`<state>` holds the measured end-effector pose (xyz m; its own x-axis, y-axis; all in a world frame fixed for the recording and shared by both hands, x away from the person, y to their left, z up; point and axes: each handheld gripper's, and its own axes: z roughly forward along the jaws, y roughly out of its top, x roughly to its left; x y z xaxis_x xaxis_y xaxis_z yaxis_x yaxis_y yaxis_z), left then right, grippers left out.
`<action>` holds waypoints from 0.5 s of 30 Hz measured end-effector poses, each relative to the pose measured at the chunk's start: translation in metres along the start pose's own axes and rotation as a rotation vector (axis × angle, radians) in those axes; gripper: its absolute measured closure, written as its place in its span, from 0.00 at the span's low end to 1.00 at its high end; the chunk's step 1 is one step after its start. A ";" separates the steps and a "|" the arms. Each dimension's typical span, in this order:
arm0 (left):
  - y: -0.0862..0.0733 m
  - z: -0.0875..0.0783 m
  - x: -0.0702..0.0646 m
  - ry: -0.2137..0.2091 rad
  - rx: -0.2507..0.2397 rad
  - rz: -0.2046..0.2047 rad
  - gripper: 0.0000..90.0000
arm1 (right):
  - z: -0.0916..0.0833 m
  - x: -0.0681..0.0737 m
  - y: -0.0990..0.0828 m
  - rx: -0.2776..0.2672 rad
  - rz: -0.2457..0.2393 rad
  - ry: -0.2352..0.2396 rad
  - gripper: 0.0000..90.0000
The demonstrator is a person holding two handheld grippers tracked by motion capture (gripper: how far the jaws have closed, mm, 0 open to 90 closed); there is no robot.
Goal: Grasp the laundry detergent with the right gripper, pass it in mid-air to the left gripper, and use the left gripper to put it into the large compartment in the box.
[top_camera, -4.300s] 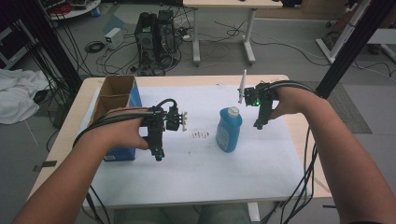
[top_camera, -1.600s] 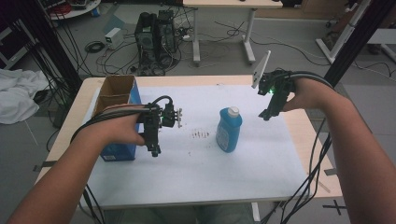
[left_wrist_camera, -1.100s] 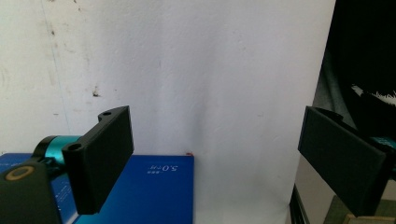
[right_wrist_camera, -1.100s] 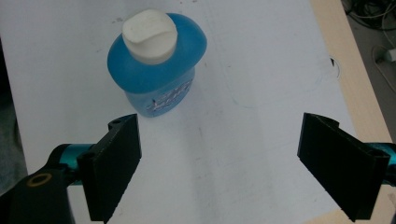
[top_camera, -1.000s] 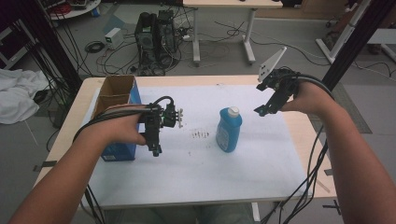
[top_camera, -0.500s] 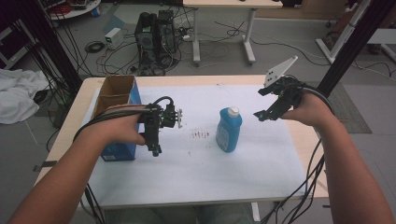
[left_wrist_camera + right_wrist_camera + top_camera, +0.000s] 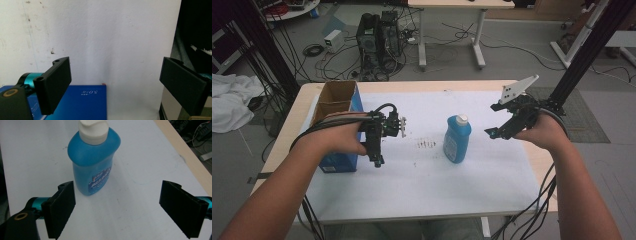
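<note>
Where legible, blue box (image 7: 82, 105): "5.0".

The blue box (image 7: 82, 101) has small white print on its side. In the left gripper view the print is upside down, and it seems to say "5.0" with a few tiny marks after it that are too small to read.

The blue bottle (image 7: 93, 157) has a label (image 7: 101, 180) on its front, below the white cap (image 7: 93, 128). The label has big white slanted letters on a dark blue patch with a bit of red above them. The letters are too blurry to read.

In the high view the label on the blue bottle is only a pale patch, with no words to make out.
</note>
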<state>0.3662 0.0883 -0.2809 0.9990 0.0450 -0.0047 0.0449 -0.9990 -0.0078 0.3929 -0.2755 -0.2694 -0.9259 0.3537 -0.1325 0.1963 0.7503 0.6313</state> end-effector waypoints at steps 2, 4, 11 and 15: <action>0.000 0.000 0.000 -0.001 -0.004 0.000 0.12 | 0.003 0.003 -0.005 -0.006 0.012 0.001 0.14; 0.000 0.001 0.000 -0.003 -0.005 0.002 0.12 | 0.004 0.005 -0.009 -0.013 0.014 0.001 0.14; -0.002 0.000 0.001 0.002 -0.006 0.008 0.12 | 0.008 0.017 -0.028 -0.067 0.046 -0.011 0.14; -0.002 0.000 0.002 0.002 -0.015 0.012 0.12 | 0.011 0.024 -0.039 -0.087 0.069 -0.025 0.14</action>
<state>0.3685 0.0901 -0.2810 0.9995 0.0327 -0.0027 0.0327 -0.9994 0.0077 0.3662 -0.2901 -0.3050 -0.9029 0.4170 -0.1045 0.2294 0.6729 0.7033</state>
